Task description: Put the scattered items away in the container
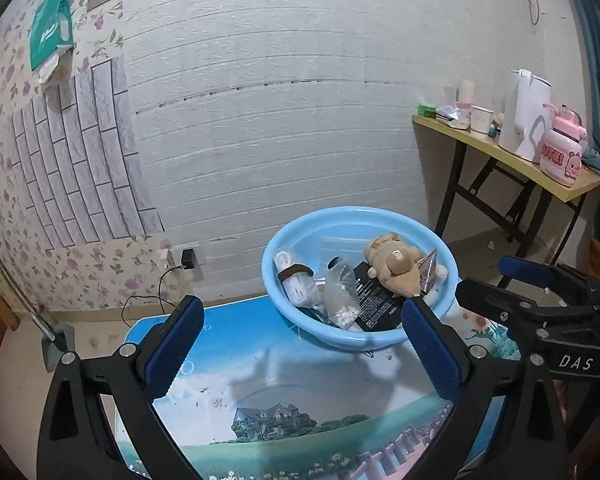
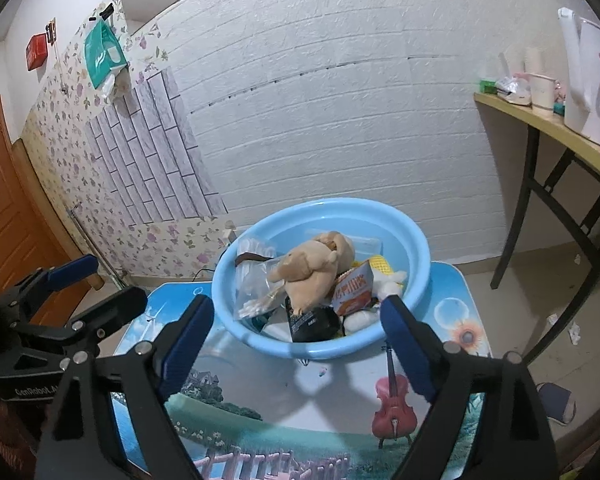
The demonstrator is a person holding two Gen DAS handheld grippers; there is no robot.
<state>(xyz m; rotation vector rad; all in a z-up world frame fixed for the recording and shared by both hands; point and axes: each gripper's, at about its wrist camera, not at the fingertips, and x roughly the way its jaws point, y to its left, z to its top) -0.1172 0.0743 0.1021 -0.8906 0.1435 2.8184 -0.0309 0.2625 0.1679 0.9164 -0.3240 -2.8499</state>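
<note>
White brick-pattern wall is filling the background, with floral wallpaper at the left and a wooden side table at the right carrying a white kettle and a pink bottle. A small picture-printed table is sitting in front, showing a house, sky and a violin.

Light blue plastic basin is resting on the far part of that table, near the wall. Everything loose is lying inside it: a tan plush toy on top, a clear zip bag with small white pieces, a bundled white cable with a brown strap, a black packet, and an orange-and-white snack packet. The plush is lying across the black packet, snack packet just beside it.

Left gripper is hovering over the bare tabletop in front of the basin, jaws spread wide, nothing between them. Right gripper is hanging just in front of the basin's near rim, fingers released and wide apart, gripping nothing. Each gripper is showing at the edge of the other's view, side by side, apart.
</note>
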